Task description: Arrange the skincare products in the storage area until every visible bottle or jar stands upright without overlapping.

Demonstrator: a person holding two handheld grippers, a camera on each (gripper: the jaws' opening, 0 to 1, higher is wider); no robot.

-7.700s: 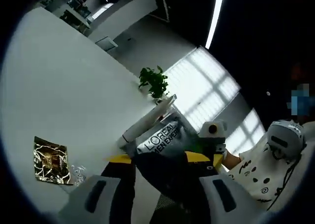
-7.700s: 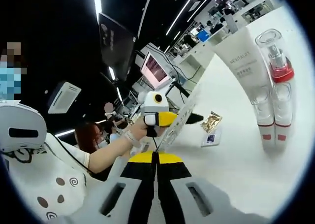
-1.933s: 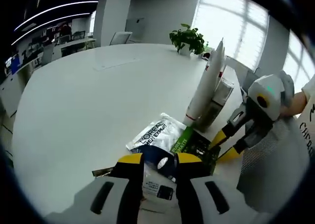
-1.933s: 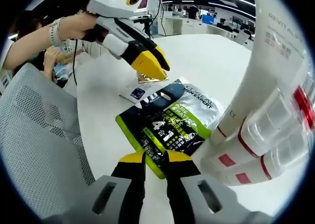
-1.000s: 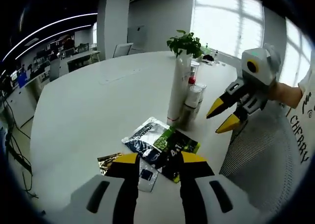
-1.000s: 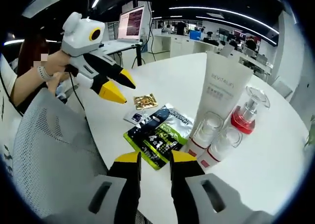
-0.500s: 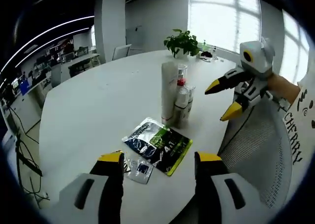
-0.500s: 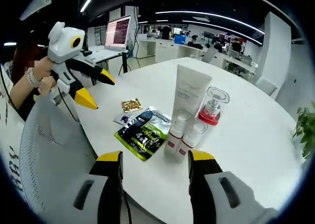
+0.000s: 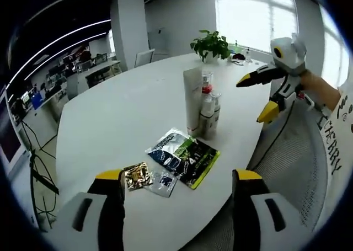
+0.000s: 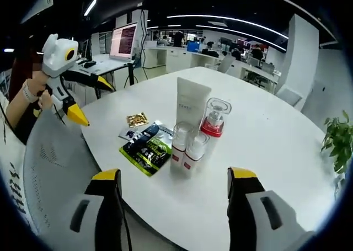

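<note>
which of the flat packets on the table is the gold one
The small gold packet, the one lying farthest from the upright bottles. The big black and green packet lies beside the bottles, and a small clear packet lies between the two.

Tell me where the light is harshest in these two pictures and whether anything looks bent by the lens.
Left gripper view: the windows behind the potted plant blow out white. Right gripper view: dimmer, lit by ceiling strip lights. Both: the round table edge curves strongly from fisheye distortion, while the tube and bottles at centre stay sharp and upright.
</note>
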